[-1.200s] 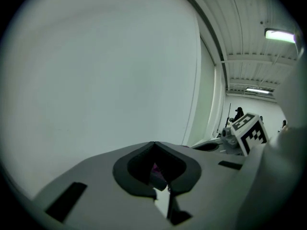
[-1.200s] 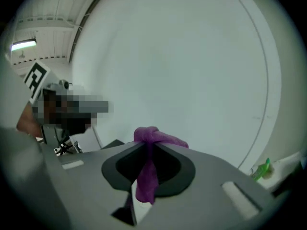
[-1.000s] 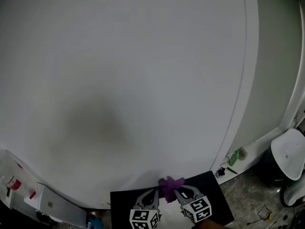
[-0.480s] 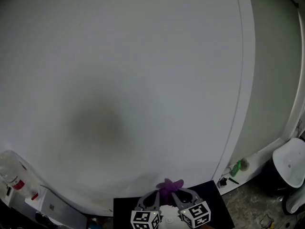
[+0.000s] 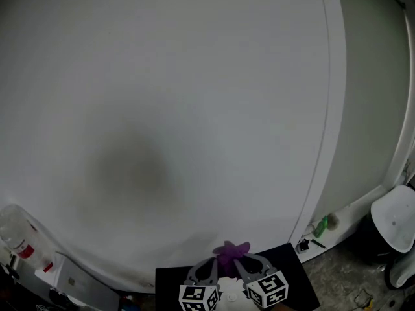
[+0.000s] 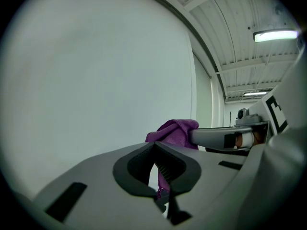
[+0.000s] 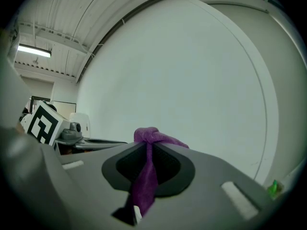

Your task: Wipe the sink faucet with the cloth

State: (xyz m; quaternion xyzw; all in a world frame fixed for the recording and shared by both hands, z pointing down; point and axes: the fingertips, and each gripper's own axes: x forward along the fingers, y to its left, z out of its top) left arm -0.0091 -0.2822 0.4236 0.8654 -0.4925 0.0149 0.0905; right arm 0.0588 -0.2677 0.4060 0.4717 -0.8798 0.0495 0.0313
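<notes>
No sink or faucet shows in any view. A purple cloth (image 5: 231,252) sticks up between the two gripper tips at the bottom of the head view, in front of a plain white wall. My right gripper (image 5: 238,262) is shut on it: in the right gripper view the cloth (image 7: 148,176) runs down between the closed jaws and bunches above the tip. My left gripper (image 5: 211,265) sits close beside it, jaws closed. In the left gripper view the cloth's bulk (image 6: 175,131) lies just past the tip, and a thin purple strip shows between the jaws.
A white wall (image 5: 168,109) fills most of the head view. A black surface (image 5: 295,267) lies under the grippers. A green bottle (image 5: 321,227) and a white seat (image 5: 392,222) are at the right; a red-capped bottle (image 5: 19,241) and white box (image 5: 71,280) are at the left.
The head view has shifted slightly, so the grippers and cloth sit a little lower and to the right. Both grippers stay together on the cloth.
</notes>
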